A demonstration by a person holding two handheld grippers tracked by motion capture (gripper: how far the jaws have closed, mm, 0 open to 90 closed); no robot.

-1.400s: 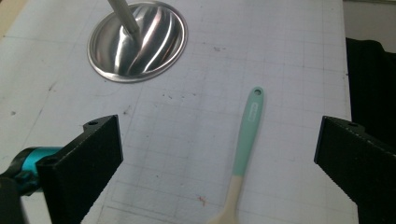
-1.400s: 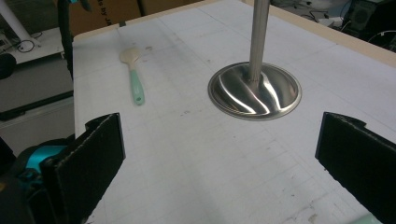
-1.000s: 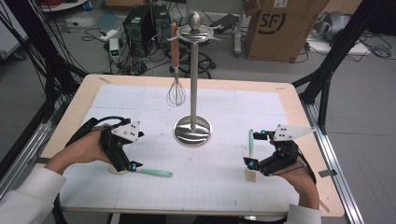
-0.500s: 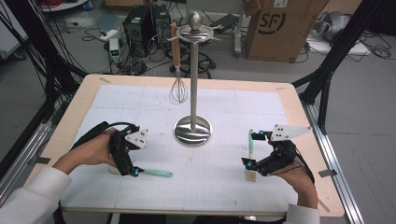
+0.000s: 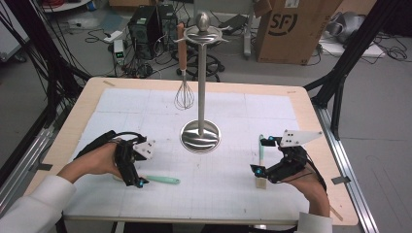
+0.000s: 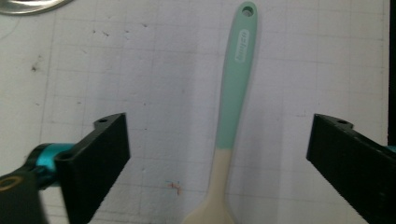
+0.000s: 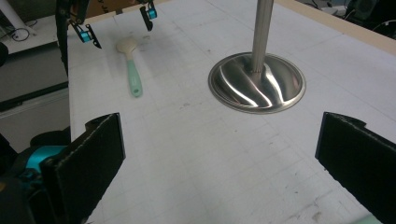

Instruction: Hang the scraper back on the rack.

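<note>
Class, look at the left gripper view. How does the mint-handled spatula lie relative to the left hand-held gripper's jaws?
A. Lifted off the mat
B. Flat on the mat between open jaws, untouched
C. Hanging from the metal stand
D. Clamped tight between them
B: the spatula lies flat on the white mat, with clear gaps to both jaws of the left hand-held gripper.

Both grippers: black bodies, ribbed black fingers, teal anodised fittings just behind them. White three-cornered plate with dark dots tops left gripper and right gripper. Black cables trail back. White sleeves.
</note>
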